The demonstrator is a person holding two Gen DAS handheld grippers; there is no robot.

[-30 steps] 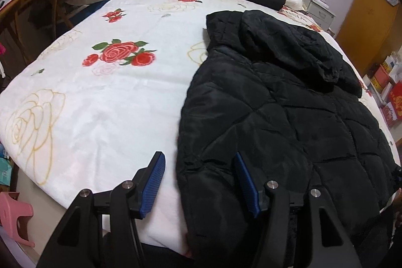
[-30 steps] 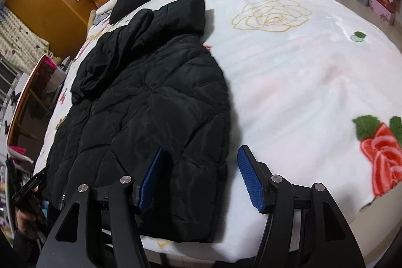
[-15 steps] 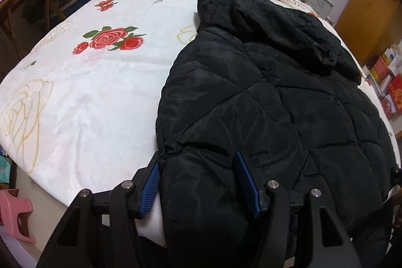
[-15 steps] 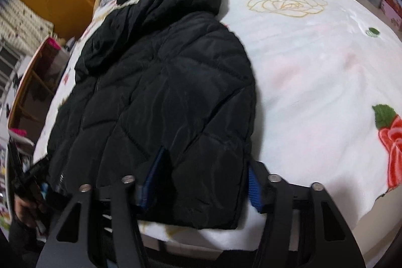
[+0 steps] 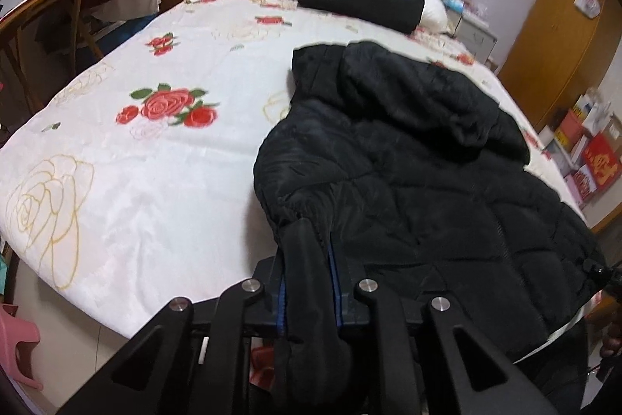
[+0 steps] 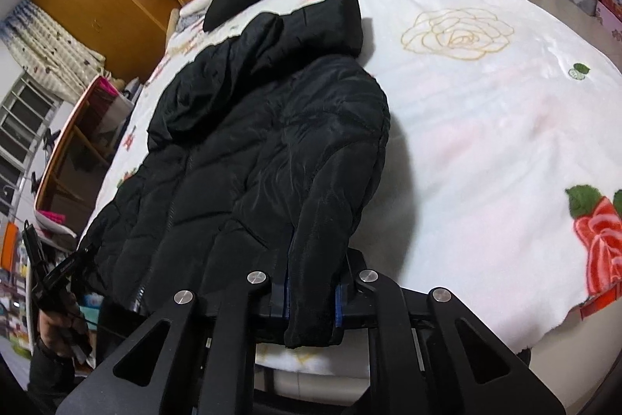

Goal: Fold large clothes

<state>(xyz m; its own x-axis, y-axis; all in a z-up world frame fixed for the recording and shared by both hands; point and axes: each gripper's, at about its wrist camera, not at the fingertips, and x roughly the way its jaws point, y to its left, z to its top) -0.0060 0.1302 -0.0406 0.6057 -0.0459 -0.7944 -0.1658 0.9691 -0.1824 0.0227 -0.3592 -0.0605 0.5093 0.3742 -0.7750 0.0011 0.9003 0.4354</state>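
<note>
Left gripper [image 5: 309,275]: jaws have just been closing, now pinching the near hem corner of the black puffer jacket [image 5: 408,158] between its blue pads. Right gripper [image 6: 313,292]: jaws likewise just closing, clamped on the opposite hem corner of the jacket [image 6: 264,142].

Jacket lies flat on the floral bedspread [image 5: 128,150], hood toward the headboard, hem at the near edge of the bed. Sleeves not visible at the sides; cannot tell whether they are tucked in.

Progress, as judged: grasp secured at both bottom corners, no lengthwise fold made yet. Remaining: carry hem toward the hood, lay it down, smooth, possibly fold again.
</note>
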